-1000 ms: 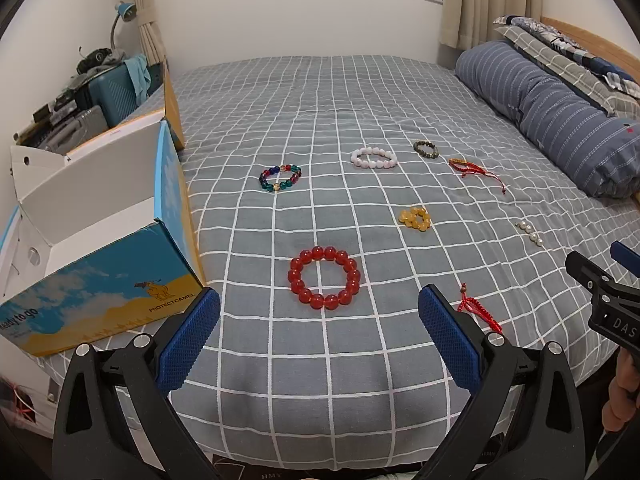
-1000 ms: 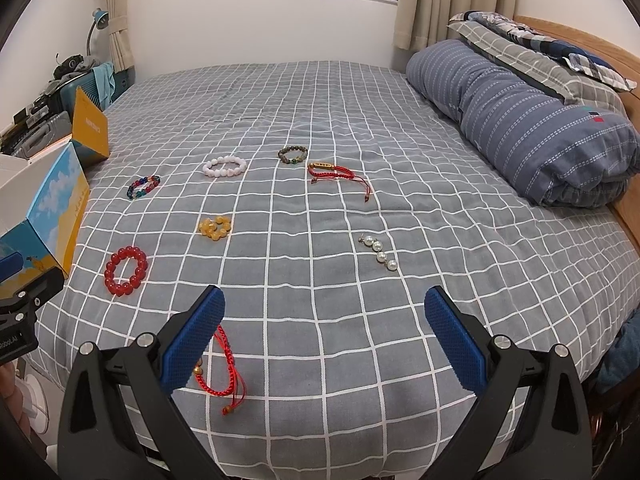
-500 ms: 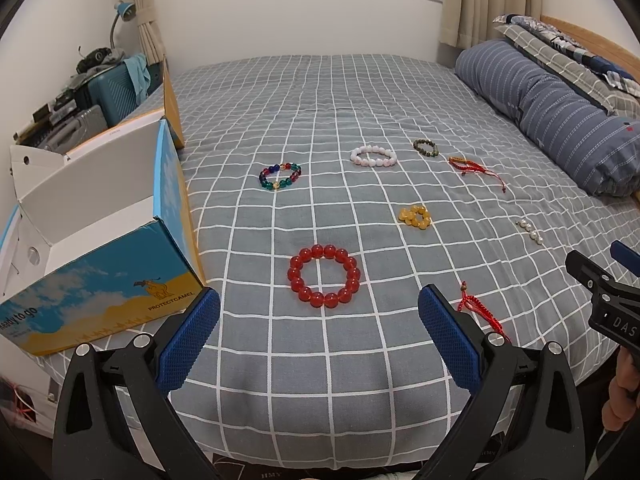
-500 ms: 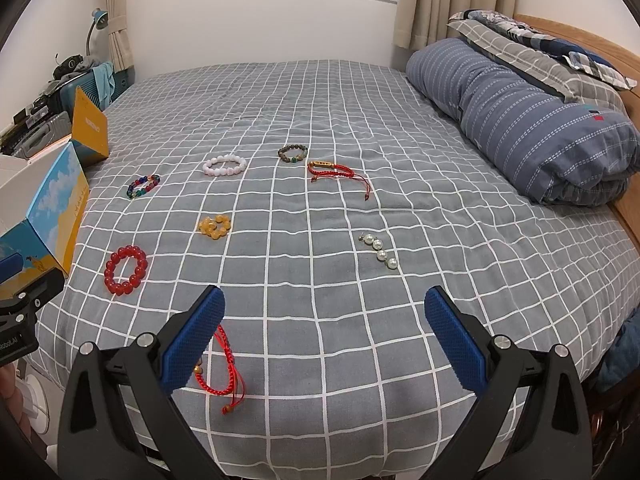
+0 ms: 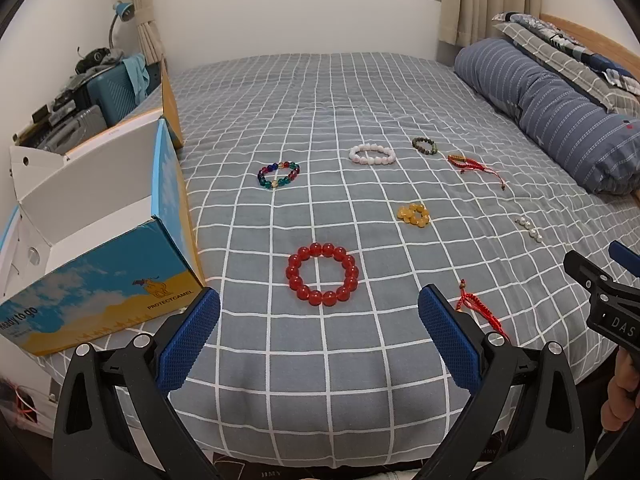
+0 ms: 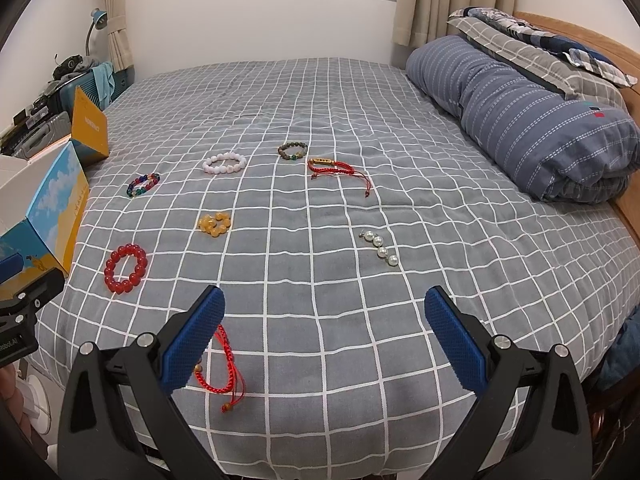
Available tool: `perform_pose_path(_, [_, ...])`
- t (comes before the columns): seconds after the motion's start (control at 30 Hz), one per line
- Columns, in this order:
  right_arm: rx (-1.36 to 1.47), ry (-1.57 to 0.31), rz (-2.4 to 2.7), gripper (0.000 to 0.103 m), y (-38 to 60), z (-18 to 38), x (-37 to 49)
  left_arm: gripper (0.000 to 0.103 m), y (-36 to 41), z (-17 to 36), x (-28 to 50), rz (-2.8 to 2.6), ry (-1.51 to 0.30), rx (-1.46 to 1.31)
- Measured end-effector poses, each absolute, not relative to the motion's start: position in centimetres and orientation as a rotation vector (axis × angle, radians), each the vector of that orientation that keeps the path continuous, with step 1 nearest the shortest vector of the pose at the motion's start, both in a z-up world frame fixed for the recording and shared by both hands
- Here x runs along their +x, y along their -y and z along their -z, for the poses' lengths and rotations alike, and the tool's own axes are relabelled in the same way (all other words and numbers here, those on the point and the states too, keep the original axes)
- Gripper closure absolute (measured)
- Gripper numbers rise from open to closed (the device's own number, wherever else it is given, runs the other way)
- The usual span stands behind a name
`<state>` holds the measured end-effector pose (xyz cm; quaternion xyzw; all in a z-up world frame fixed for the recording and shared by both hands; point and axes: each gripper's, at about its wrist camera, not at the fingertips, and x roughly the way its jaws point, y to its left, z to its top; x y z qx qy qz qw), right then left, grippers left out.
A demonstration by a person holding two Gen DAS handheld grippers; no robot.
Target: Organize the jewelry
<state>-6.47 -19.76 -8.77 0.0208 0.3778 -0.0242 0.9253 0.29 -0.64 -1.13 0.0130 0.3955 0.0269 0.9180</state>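
Several pieces of jewelry lie on the grey checked bed (image 5: 320, 100). A red bead bracelet (image 5: 322, 273) lies just ahead of my open, empty left gripper (image 5: 319, 336). Farther off lie a multicoloured bracelet (image 5: 278, 175), a white bracelet (image 5: 372, 155), a dark bracelet (image 5: 424, 146), a red cord bracelet (image 5: 474, 167), a yellow bead cluster (image 5: 413, 215) and a pearl string (image 5: 529, 229). My right gripper (image 6: 325, 336) is open and empty; a red cord bracelet (image 6: 226, 368) lies by its left finger, the pearl string (image 6: 381, 247) ahead.
An open blue-and-yellow cardboard box (image 5: 96, 216) stands on the bed's left edge, also seen in the right wrist view (image 6: 48, 208). A rolled striped duvet (image 6: 532, 120) and pillows lie along the right side. Suitcases and clutter (image 5: 92, 92) stand beyond the box.
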Motion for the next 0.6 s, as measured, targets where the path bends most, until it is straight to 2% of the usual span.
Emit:
perform_pose_path(0.37, [0.041,-0.773,0.043,0.006,20.0,8.4,-6.2,0.006,0.7,0.9,0.9,-0.038,-0.818,0.021])
perform_pose_path(0.6, [0.028,-0.757,0.048,0.006,21.8,7.0,-3.0,0.006,-0.2,-1.8,6.8,-0.017,-0.788,-0.002])
